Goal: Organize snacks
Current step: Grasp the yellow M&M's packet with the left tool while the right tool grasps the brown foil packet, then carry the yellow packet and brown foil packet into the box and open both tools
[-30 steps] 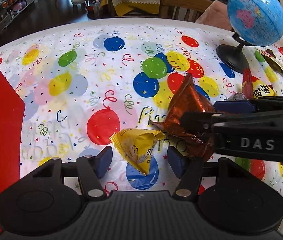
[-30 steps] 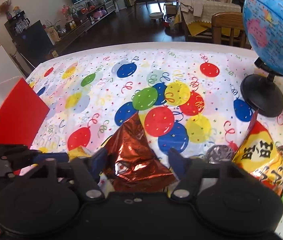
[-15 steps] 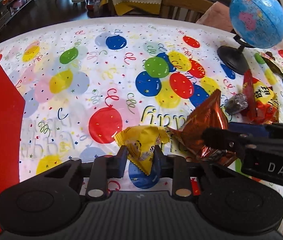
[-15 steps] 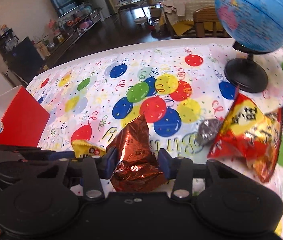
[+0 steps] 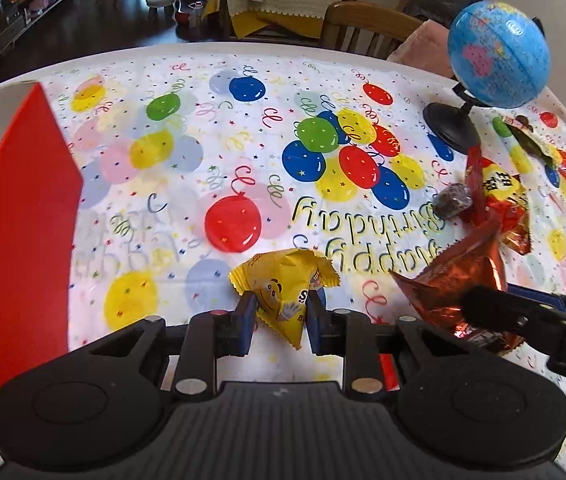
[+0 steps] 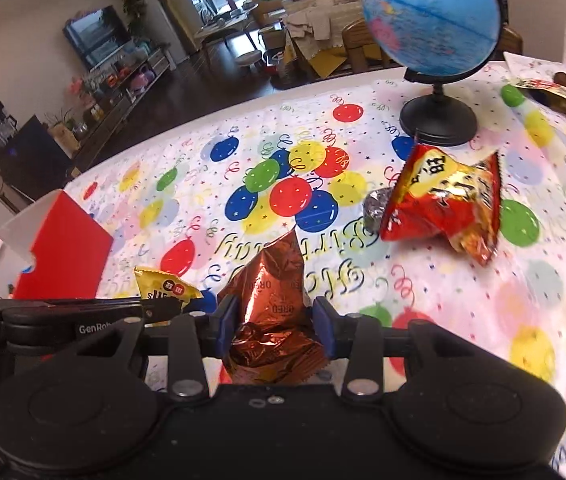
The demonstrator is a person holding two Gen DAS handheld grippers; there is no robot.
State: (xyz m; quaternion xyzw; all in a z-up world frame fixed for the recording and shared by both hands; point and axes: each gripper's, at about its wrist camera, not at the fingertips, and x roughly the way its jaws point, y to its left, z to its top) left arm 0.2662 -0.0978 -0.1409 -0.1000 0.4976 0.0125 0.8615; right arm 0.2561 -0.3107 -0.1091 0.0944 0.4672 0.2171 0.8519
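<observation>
Pinching a yellow M&M's packet (image 5: 283, 300) at bottom centre of its own view, the left gripper (image 5: 279, 322) has its jaws nearly closed on the packet. Right gripper (image 6: 273, 320) has just been closing too, blue pads squeezing a crinkly copper Oreo bag (image 6: 273, 312) bottom centre. A red-and-yellow snack bag (image 6: 447, 204) lies on the balloon tablecloth (image 6: 523, 280) mid-right, below the globe (image 6: 431, 16). A red box (image 5: 19, 216) stands at the left edge.

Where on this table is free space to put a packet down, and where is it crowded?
Free: the wide stretch of tablecloth between the red box and the globe. Crowded: the right side by the globe's base, with the red snack bag, a foil-wrapped sweet and another packet.
</observation>
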